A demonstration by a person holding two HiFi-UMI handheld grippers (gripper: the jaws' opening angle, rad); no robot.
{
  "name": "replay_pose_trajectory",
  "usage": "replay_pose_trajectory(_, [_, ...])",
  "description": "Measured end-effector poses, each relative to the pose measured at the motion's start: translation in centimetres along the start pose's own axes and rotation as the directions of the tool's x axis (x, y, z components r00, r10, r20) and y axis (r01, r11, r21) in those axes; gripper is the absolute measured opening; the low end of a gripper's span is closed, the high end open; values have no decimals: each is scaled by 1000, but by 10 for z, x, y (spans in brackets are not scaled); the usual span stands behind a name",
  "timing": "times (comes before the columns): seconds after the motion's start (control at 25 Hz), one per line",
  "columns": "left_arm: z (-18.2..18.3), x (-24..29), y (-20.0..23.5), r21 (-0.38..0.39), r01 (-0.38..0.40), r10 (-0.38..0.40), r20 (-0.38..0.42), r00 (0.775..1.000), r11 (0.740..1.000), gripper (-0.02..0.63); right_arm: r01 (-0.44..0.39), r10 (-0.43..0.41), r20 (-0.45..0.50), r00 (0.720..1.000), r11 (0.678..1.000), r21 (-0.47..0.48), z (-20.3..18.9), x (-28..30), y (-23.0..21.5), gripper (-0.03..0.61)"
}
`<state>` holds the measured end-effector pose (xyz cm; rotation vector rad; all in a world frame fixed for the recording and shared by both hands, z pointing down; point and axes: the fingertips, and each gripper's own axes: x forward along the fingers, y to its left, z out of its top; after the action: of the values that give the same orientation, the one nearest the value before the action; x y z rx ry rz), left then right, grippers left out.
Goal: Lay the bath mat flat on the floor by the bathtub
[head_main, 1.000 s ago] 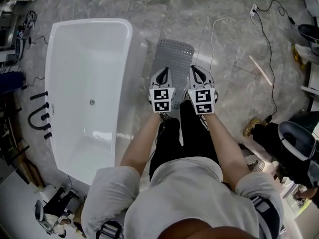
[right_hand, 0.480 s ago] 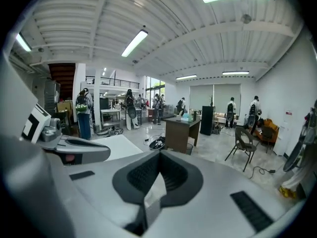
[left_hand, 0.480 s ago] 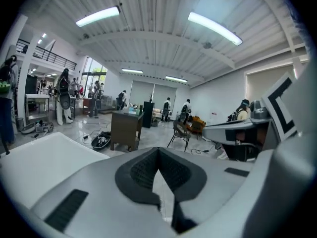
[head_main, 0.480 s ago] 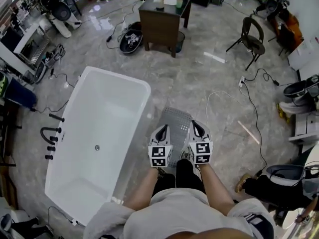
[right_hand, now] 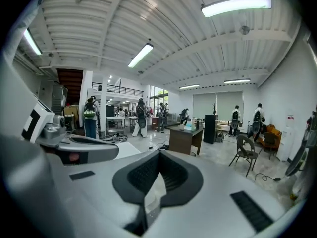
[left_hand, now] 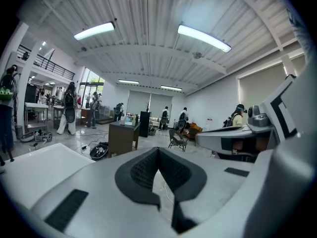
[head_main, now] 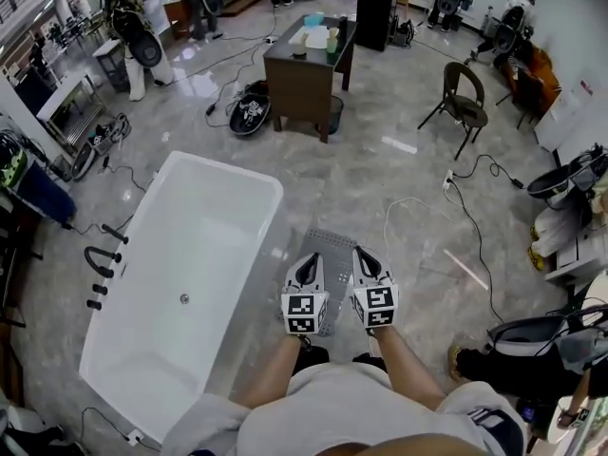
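A: Where is the bath mat [head_main: 331, 241] now?
B: It lies on the floor [head_main: 380, 179], just beside the bathtub [head_main: 190, 255], partly hidden behind both grippers.
A: And the grippers?
B: The left gripper [head_main: 309, 258] and the right gripper [head_main: 364, 254] are closed, with nothing between the jaws. I think one should check that no corner is folded.

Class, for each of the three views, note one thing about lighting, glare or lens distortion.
Head view: wide-angle bending towards the edges, and bright glare on the glossy floor at the far left. Left gripper view: a fisheye circle with dark corners, ceiling strip lights blown out to white. Right gripper view: the same dark fisheye rim, strip light overexposed.
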<state>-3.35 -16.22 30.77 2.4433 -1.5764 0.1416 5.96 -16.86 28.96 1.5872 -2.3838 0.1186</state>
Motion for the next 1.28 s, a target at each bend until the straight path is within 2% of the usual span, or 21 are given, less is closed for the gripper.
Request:
replay_pose_trajectory(0.16, [8,-15,-35,-4,-41,42,29,999,999,12,-40,41,42,998,999,-28,14,-36,-13,6])
replay_pose_trajectory(0.4, [-6,-54,-89,-25,-108,109,49,993,994,12,-75,80,76,994,995,-65,1,-104,-22,6])
replay_pose_trajectory(0.64, [7,-101,-139,-4,-198,198,66,978,980,12,-181,184,98,978,983,-37,0,-163,-25,6])
replay_pose_trajectory(0.92, [8,-151,-128,-11,-269,269,83,960,963,12,-241,248,134,959,968,-67,12,-182,11,6])
replay_pose_trajectory(1.08, [7,-171,-122,-27,-256,258,89,962,966,12,-241,247,127,961,969,-58,13,-188,28,6])
replay_pose_trajectory(1.28, [25,-167,-104,-13,-229,229,107,968,973,12,-246,255,160,953,966,-79,37,-174,43,6])
